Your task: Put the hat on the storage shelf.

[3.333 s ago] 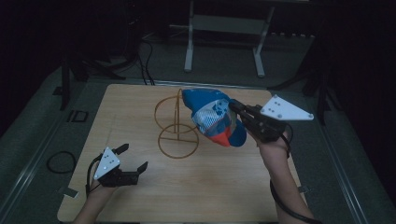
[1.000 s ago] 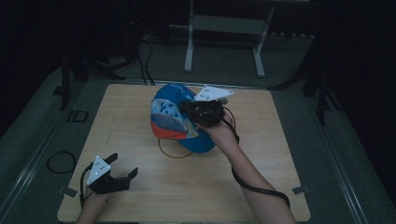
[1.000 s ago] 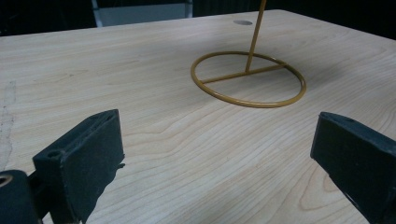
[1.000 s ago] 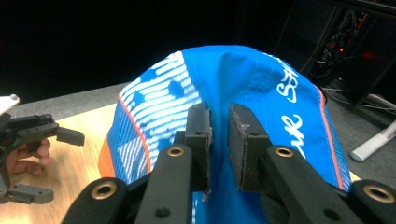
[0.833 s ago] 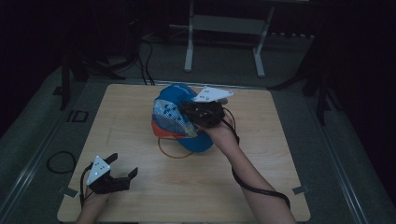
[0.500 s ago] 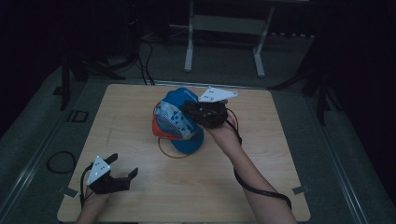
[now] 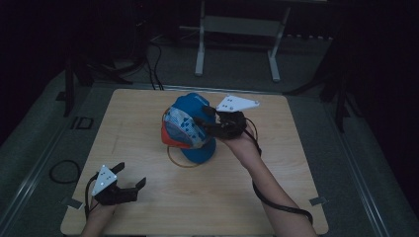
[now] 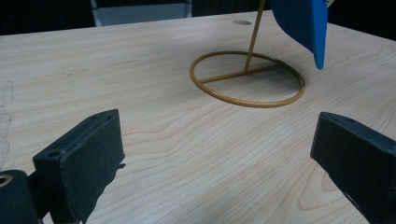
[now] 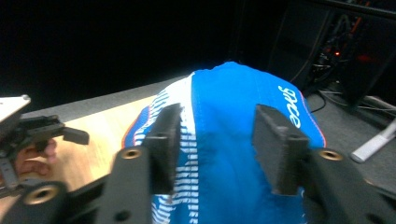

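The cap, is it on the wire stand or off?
On: the cap sits atop the wire stand, its blue brim hanging above the ring base.

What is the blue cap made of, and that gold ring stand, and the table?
The cap looks like soft matte cloth: it shows printed panels and stitched lettering. The ring stand seems to be thin metal rod with a dull gold coating. The table looks like pale wood or wood-look laminate, with visible grain.

Cap point(image 7: 190, 129) sits on wire stand point(image 7: 184, 160) at table point(image 7: 148, 207) centre; stand's ring base lies flat on the table under it. Right gripper point(image 7: 210, 123) just right of cap, prob. touching it, view too dim to tell. Left gripper point(image 7: 129, 183) at near-left corner, well apart from stand. Floor cables behind table, far-left.
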Motion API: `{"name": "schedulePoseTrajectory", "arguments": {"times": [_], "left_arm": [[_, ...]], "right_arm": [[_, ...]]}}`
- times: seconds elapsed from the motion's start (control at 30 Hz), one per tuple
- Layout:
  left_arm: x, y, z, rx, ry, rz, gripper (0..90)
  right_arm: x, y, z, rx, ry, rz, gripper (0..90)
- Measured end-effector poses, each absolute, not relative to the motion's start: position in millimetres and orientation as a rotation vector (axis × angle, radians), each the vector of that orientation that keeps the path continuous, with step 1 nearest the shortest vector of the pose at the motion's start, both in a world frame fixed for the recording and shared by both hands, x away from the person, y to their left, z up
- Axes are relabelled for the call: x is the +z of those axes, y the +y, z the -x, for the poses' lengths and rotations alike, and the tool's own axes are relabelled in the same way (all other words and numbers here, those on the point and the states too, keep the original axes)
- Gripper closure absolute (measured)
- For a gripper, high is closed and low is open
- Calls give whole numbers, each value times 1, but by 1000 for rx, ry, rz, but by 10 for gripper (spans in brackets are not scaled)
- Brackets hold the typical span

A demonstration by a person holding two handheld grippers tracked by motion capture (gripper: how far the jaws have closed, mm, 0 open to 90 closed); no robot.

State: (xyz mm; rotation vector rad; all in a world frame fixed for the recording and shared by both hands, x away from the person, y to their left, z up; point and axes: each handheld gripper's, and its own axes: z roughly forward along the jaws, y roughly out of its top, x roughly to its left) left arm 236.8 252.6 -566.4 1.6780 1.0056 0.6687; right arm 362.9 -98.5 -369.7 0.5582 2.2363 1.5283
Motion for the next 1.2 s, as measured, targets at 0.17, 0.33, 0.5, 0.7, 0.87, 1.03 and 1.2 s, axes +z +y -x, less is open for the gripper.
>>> {"name": "schedulePoseTrajectory", "arguments": {"times": [0.17,0.33,0.5,0.7,0.87,1.03,1.2], "left_arm": [[-567,252,-237,664,1008,-1681,29],[-567,253,-236,665,1008,-1677,29],[-567,253,-236,663,1009,-1674,29],[-567,254,-235,663,1008,-1672,29],[-567,254,-235,665,1007,-1672,29],[-567,254,-235,666,1009,-1672,29],[-567,253,-235,666,1006,-1673,29]], "right_arm": [[-374,-109,-362,1513,2246,-571,338],[-382,-123,-364,1510,2240,-621,246],[-389,-136,-363,1523,2250,-632,176],[-403,-151,-358,1552,2271,-648,144],[-419,-161,-355,1524,2290,-670,145],[-436,-169,-353,1510,2300,-672,145],[-448,-176,-351,1498,2314,-684,145]]}}
